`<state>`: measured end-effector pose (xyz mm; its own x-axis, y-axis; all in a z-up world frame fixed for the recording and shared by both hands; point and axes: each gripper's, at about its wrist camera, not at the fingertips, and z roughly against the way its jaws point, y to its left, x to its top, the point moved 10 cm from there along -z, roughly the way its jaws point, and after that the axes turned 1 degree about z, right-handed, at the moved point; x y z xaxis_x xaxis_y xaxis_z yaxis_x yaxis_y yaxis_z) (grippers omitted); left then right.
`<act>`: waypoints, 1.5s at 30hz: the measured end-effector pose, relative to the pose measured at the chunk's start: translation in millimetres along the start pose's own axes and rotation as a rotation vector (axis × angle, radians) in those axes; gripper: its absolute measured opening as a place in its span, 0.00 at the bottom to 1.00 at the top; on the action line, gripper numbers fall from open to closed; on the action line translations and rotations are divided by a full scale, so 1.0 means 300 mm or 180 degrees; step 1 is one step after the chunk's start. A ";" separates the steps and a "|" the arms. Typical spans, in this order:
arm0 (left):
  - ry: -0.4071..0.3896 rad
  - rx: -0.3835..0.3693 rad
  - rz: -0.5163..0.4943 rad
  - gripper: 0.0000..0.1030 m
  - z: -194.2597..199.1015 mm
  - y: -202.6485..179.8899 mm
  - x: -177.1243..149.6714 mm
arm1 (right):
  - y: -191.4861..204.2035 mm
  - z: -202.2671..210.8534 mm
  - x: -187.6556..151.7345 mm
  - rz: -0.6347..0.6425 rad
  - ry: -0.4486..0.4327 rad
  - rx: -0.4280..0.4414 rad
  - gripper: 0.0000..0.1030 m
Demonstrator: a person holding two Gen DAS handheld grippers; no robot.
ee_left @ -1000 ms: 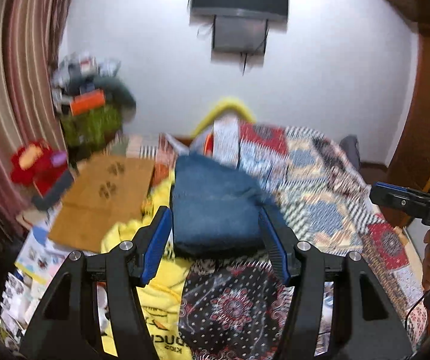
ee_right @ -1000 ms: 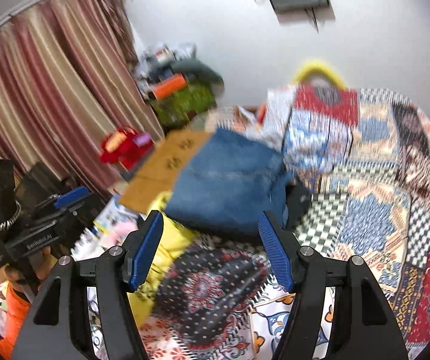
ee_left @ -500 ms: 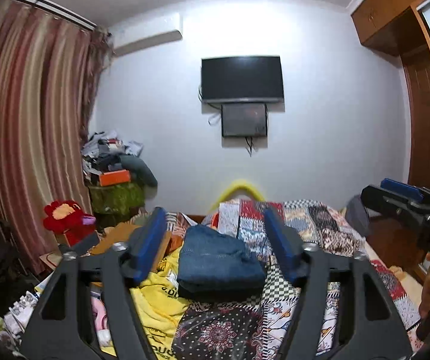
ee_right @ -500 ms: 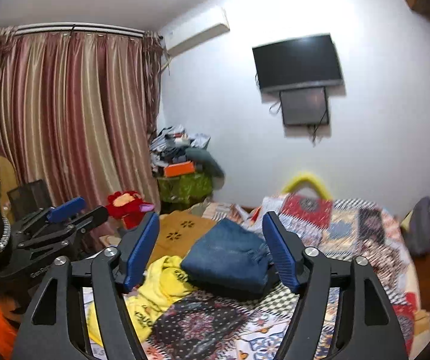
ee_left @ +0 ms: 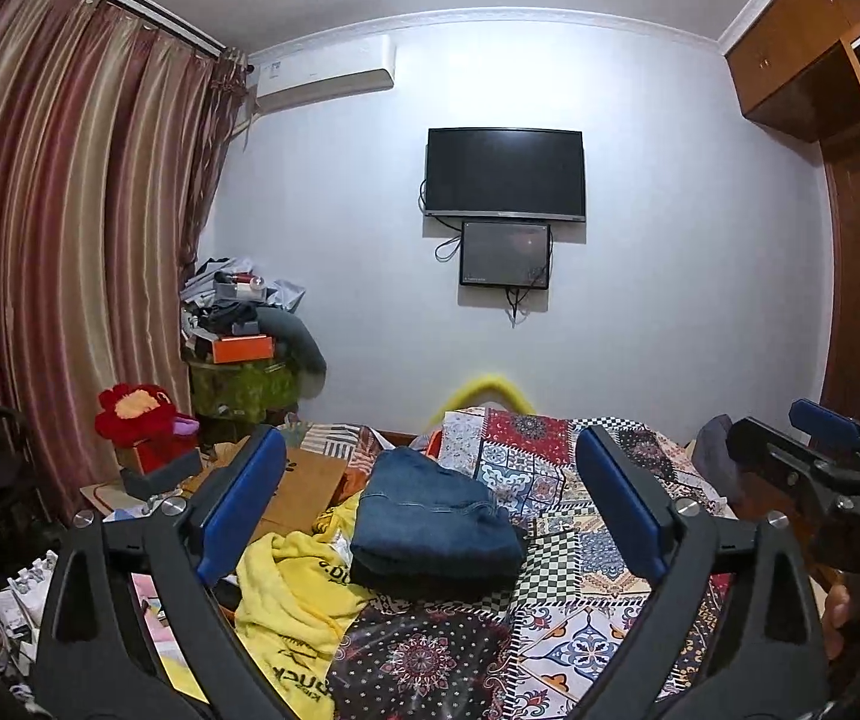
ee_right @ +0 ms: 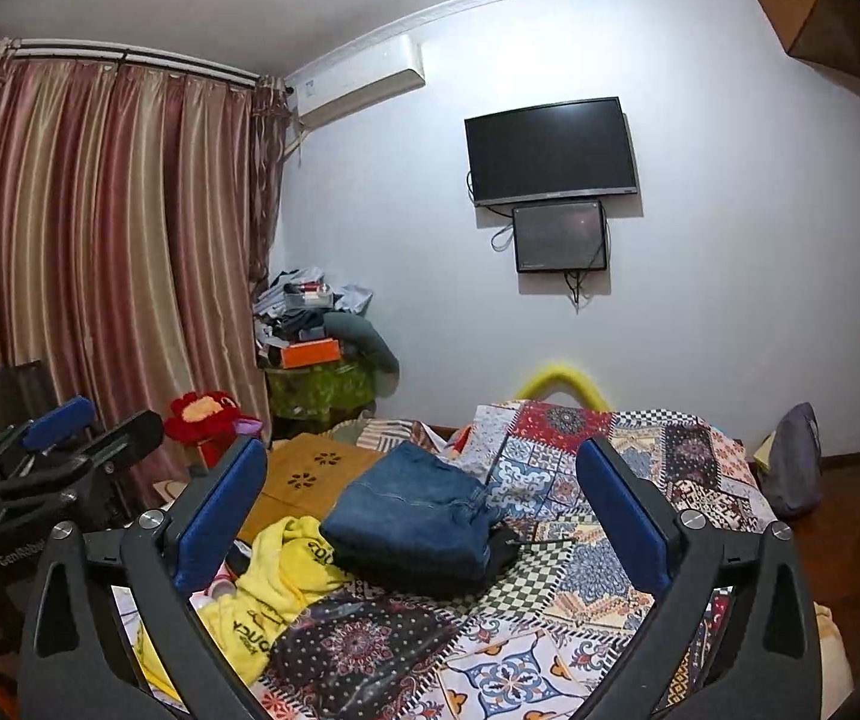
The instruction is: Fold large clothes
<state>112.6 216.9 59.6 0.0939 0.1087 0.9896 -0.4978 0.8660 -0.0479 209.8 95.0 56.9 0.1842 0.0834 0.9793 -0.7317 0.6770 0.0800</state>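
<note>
the folded blue jeans (ee_left: 433, 525) are lying on the patchwork bedspread (ee_left: 574, 480) in the lower middle of the left wrist view, and again at the lower centre of the right wrist view (ee_right: 414, 519). a yellow shirt (ee_left: 291, 594) is sitting crumpled just beside them, toward the lower left, touching their near edge. a dark dotted cloth (ee_left: 423, 660) is spreading out below the jeans at the bottom of the frame.

the left gripper (ee_left: 430, 513) is hanging in front of the bed with its blue-padded fingers (ee_left: 240, 507) spread wide; its jaws have just been opening, and nothing is caught between them, the jeans only showing through the gap farther off. the right gripper (ee_right: 423, 519) is holding the same pose, its jaws also having just been opening, gaping wide and gripping nothing.

in the left wrist view the right gripper is showing at the right edge (ee_left: 820, 468); in the right wrist view the left one is sitting at the left edge (ee_right: 57, 450).

a black tv (ee_left: 505, 171) is hanging on the wall in the upper centre, and striped curtains (ee_left: 69, 228) are filling the left side.
</note>
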 end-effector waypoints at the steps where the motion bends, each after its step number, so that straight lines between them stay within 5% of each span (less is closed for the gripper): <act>1: -0.0003 0.0006 0.0000 0.95 0.004 0.003 -0.001 | -0.001 -0.001 -0.002 0.0000 0.0009 -0.0007 0.99; 45: 0.0160 0.0103 -0.0036 0.97 -0.044 0.011 -0.098 | -0.036 0.023 -0.053 -0.0096 0.0228 -0.0087 1.00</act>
<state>119.6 223.0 28.6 0.1424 0.1239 0.9820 -0.5240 0.8511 -0.0314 210.2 81.2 41.8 0.2531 0.1143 0.9607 -0.7070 0.6997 0.1030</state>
